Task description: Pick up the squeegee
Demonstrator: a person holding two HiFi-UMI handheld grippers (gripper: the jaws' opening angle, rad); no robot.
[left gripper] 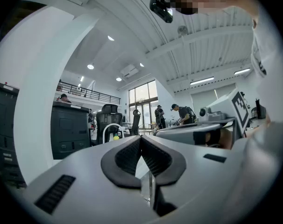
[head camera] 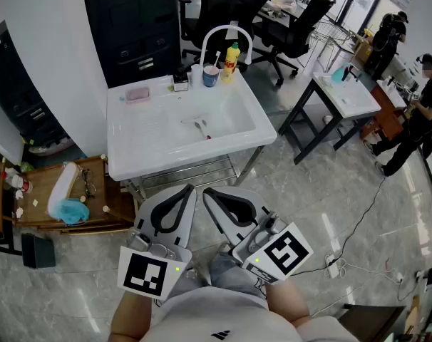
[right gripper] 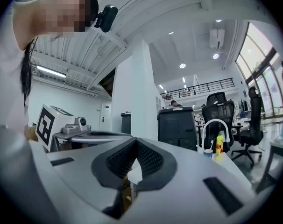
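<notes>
The left gripper point(head camera: 188, 189) and right gripper point(head camera: 207, 192) are held side by side close to the person's body, on the near side of a white sink point(head camera: 141, 164). Each has its jaws pressed together at the tips, with nothing between them. The squeegee point(head camera: 201, 127), a small thin tool too small to make out well, lies on the floor of the basin near its middle. It is ahead of both pairs of jaws and well apart from them. A faucet point(head camera: 227, 34), a yellow bottle point(head camera: 232, 61) and a cup point(head camera: 210, 75) stand at the sink's far rim.
</notes>
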